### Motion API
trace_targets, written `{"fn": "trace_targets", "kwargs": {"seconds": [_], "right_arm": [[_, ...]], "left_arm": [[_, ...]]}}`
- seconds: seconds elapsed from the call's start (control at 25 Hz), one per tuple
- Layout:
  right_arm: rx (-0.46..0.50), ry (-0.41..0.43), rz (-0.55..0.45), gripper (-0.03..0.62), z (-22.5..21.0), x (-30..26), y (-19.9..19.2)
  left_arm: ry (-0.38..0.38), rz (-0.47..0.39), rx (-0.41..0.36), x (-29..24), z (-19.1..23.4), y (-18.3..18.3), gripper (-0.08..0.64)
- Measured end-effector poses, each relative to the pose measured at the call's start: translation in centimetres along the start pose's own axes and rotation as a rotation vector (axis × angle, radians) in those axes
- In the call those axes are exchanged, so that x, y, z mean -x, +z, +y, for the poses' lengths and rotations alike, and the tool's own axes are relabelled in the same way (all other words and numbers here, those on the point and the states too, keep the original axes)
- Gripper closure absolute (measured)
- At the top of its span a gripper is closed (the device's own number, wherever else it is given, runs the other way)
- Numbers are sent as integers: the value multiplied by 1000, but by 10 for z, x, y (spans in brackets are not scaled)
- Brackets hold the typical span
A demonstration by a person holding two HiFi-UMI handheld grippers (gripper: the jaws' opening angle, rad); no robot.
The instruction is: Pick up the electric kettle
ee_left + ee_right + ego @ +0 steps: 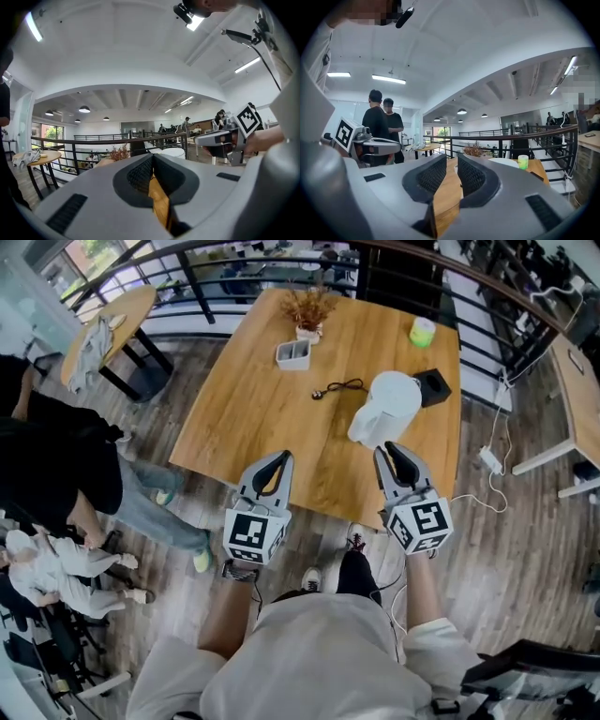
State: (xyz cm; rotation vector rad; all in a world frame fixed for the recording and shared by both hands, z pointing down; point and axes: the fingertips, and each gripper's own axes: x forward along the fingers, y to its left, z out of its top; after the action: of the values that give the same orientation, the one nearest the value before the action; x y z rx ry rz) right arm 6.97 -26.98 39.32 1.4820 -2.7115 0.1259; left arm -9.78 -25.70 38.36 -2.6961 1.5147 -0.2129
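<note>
The white electric kettle [386,407] stands on the right half of the wooden table [262,418], off its black base [431,385], which sits just behind it. My right gripper [386,450] hovers at the table's near edge, its tips just short of the kettle's near side. Its jaws stand a little apart with nothing between them. My left gripper [283,457] is held further left over the near edge, jaws together and empty. The kettle's lid [504,161] peeks over the right jaw in the right gripper view. In the left gripper view the kettle [173,152] shows above the closed jaws.
A potted dry plant [309,310], a white holder [293,354], a black cable [339,387] and a green cup [423,331] lie toward the table's far side. A railing [281,263] runs behind. People [56,465] stand at the left, near a round table [117,320].
</note>
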Motion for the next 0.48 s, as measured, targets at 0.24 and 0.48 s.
{"fn": "trace_targets", "kwargs": {"seconds": [0.24,0.48], "right_arm": [[-22,17,27,515,-14,-24,-20],[-44,52,39,494,-22,-42,-46]], "left_arm": [[9,21,-8,-12,1,-9,558],[14,43,0,-19,1,-21,557]]}}
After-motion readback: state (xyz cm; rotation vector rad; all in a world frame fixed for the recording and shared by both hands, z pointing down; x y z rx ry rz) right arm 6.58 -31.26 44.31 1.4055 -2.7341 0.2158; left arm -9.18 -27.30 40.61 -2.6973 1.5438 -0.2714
